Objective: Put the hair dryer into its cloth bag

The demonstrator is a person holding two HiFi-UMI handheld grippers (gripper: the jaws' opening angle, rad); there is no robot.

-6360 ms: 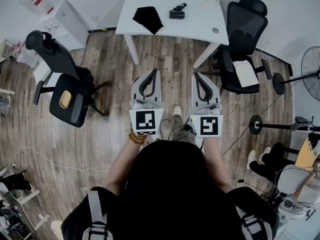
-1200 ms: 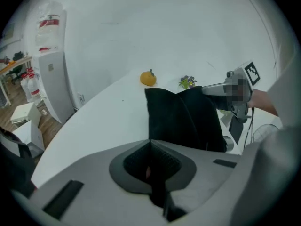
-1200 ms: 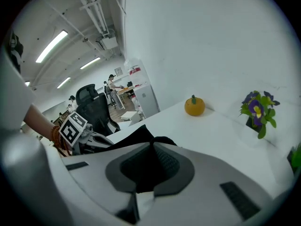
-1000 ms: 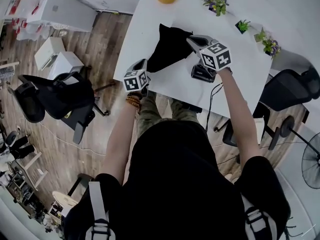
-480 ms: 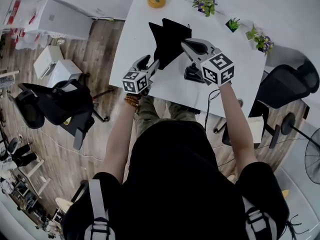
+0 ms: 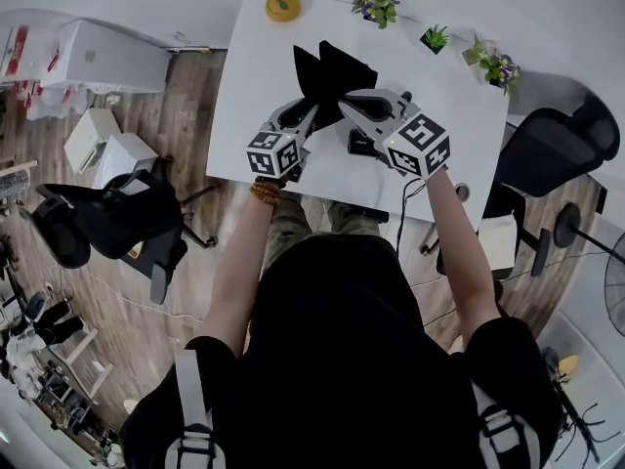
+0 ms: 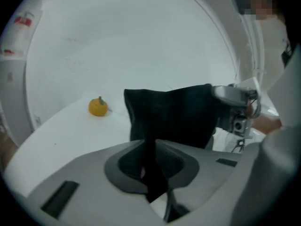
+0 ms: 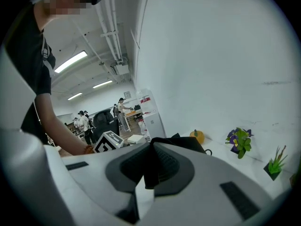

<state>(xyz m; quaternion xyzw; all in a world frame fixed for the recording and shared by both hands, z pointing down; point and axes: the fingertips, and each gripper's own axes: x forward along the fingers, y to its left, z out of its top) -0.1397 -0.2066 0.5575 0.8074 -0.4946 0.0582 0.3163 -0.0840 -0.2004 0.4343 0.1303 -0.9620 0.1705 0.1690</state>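
Over the white bench [image 6: 249, 91] the limp, evidently light cloth bag [image 6: 330, 71] was pinched at its edge by the shut right gripper [image 6: 346, 98] and the left gripper [image 6: 311, 115], whose fingers had just been closing on it.

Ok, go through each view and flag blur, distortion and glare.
Head view: sharp, fisheye bends the room round the table. Left gripper view: soft all over, the cloth bag and orange smeared. Right gripper view: crisper, ceiling strip lights glare, wall curves.

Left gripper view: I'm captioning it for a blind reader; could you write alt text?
The left tongs, which have just been closing, pinch a black cloth bag held up over a white table; the right tongs grip its other edge. A small orange fruit sits on the table behind.
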